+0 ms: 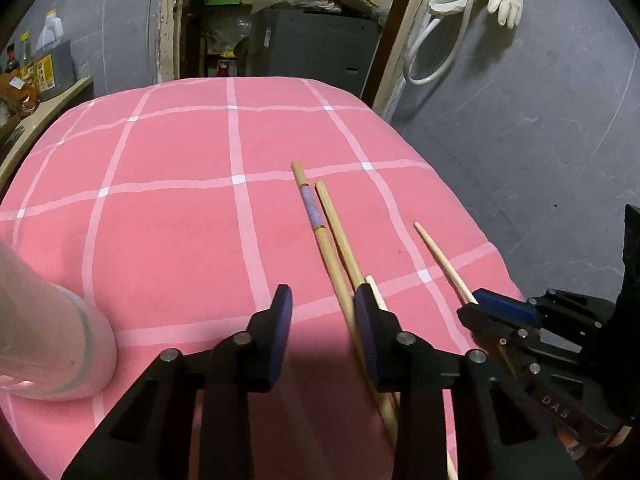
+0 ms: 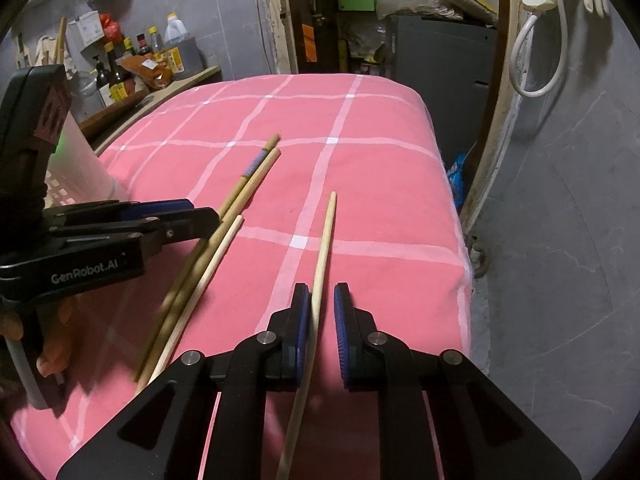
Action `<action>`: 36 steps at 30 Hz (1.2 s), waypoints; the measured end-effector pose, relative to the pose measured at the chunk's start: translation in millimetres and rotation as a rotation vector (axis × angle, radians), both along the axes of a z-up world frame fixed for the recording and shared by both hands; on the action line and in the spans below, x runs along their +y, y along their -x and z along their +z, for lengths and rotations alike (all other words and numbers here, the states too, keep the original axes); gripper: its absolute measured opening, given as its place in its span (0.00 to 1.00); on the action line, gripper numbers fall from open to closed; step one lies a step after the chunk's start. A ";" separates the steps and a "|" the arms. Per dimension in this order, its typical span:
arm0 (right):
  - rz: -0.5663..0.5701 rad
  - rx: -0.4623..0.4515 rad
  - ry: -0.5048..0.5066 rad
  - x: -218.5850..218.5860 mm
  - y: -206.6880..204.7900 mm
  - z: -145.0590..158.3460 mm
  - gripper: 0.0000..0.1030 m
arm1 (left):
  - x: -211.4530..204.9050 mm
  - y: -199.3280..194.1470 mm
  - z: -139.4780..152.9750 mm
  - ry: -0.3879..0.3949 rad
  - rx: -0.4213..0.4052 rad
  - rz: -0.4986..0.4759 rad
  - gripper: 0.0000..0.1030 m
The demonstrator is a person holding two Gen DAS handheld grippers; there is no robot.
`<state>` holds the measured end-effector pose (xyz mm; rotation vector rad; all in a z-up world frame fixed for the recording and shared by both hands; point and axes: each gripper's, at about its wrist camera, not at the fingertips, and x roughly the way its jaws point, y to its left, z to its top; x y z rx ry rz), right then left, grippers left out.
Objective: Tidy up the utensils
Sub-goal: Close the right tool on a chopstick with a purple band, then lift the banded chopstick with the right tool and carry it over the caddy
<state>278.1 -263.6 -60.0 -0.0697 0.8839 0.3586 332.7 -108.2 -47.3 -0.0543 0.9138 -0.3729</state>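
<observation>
Several wooden chopsticks lie on a table with a pink checked cloth [image 1: 180, 152]. One pale chopstick [image 2: 325, 240] runs between the fingers of my right gripper [image 2: 322, 300], whose jaws stand apart around it, the left pad close to it. In the left wrist view this chopstick [image 1: 440, 258] leads into the right gripper [image 1: 492, 304]. My left gripper [image 1: 322, 300] is open and empty. Its right finger sits over a group of three chopsticks [image 1: 332, 232], one with a purple band. These three also show in the right wrist view [image 2: 240, 196], beside the left gripper [image 2: 192, 216].
A white plastic utensil holder [image 1: 52, 340] stands at the left on the cloth; it also shows in the right wrist view [image 2: 76, 168]. A shelf with bottles [image 2: 132, 64] lies beyond the table's left side. The table's right edge [image 2: 460, 240] drops to a grey floor.
</observation>
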 end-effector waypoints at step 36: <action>-0.137 -0.109 -0.235 -11.4 10.1 31.3 0.03 | 9.4 20.2 26.3 0.115 -0.030 0.034 0.04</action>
